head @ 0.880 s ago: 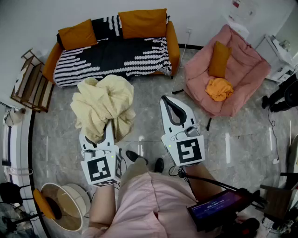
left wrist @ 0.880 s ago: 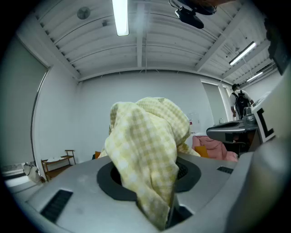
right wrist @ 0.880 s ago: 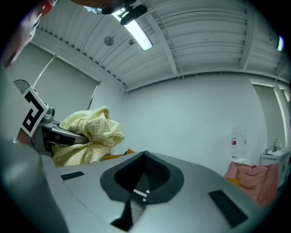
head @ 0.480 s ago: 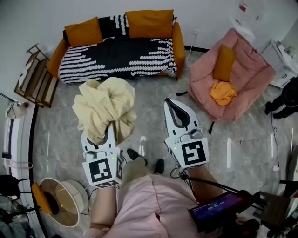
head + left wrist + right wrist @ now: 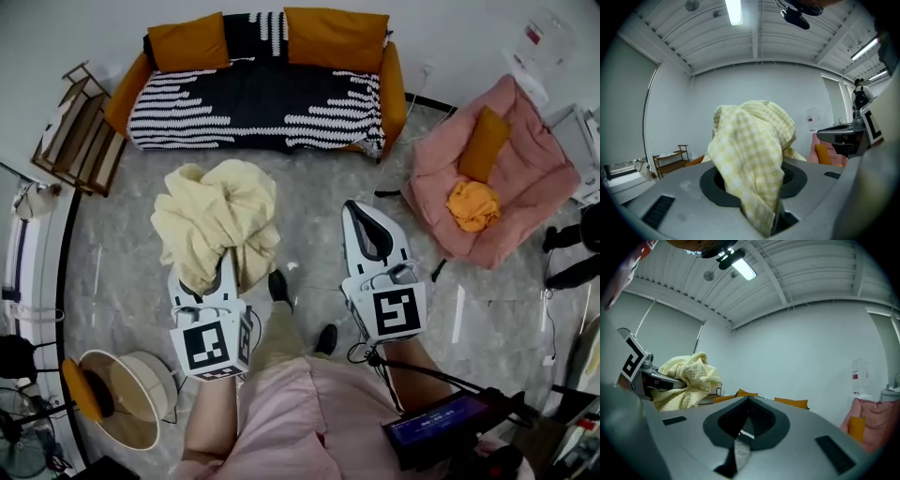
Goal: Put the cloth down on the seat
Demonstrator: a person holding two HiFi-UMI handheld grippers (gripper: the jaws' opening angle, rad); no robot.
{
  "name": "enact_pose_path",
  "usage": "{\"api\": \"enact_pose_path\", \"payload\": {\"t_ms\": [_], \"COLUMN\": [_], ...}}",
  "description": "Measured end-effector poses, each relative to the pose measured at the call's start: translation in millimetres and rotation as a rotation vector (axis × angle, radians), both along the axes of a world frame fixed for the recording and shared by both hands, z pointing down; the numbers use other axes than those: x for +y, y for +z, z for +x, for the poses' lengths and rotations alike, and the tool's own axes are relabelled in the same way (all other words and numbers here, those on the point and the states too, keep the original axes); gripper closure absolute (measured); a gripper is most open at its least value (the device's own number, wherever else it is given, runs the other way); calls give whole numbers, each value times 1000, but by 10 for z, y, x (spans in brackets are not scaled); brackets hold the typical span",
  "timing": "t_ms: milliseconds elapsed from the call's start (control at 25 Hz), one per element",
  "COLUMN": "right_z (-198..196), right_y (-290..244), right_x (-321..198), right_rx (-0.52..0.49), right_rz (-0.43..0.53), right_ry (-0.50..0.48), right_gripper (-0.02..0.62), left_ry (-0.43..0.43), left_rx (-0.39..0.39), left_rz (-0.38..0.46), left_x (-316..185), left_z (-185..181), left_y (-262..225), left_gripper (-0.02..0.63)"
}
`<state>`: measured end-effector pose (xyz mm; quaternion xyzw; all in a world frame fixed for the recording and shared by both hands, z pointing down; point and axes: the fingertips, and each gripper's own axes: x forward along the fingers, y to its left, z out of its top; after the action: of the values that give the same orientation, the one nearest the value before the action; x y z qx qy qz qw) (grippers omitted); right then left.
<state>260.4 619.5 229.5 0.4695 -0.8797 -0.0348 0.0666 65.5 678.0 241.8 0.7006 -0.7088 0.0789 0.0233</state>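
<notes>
A yellow checked cloth (image 5: pixel 216 217), bunched, is clamped in the left tongs (image 5: pixel 228 253) above open marble floor (image 5: pixel 314 187); the right tongs (image 5: pixel 359 208) alongside are closed and empty. A striped sofa (image 5: pixel 262 103) lies ahead, a pink armchair (image 5: pixel 439 183) holding an orange cushion (image 5: pixel 485 142) off to their right.

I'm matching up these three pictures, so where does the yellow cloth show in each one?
Head view: the yellow cloth is bunched left of centre, above the floor.
Left gripper view: it fills the centre, pinched between the jaws.
Right gripper view: it sits at the left edge.
Shared landmark: the pink armchair lies on the right in all three views.
</notes>
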Motion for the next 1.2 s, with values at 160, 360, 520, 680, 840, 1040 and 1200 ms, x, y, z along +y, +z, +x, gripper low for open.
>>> {"api": "enact_pose_path", "payload": {"t_ms": [160,360,520,680,840,1040,1200], "right_z": [-370,-961,-1315,-1554,-1671,-1673,-1691], "right_y": [52,-33,-206,-317,-382,-346,-340], "right_x": [-539,-1194,-1609,-1963,-2144,-2398,-2431], "right_rx": [9,4,-9,-27,-22,-24,-19], "right_rz": [-17,21,50,81,97,96,80], "right_ry": [6,-24,-19,-18,-10,10,28], "right_gripper": [594,594,594,594,594,594,595], "left_ry": [11,10,10,15,22,47,72], "left_rx": [9,13,2,-11,-7,1,5], "left_rz": [1,11,44,77,90,72,51], "left_x": [-506,-1158,-1568,-1964,-2180,-2466,-2497], "left_z": [-338,-894,-1272,-1522,-1663,-1651,-1647], "left_y": [61,12,-157,-261,-311,-216,-184], "left_gripper": [445,445,445,445,445,445,445]}}
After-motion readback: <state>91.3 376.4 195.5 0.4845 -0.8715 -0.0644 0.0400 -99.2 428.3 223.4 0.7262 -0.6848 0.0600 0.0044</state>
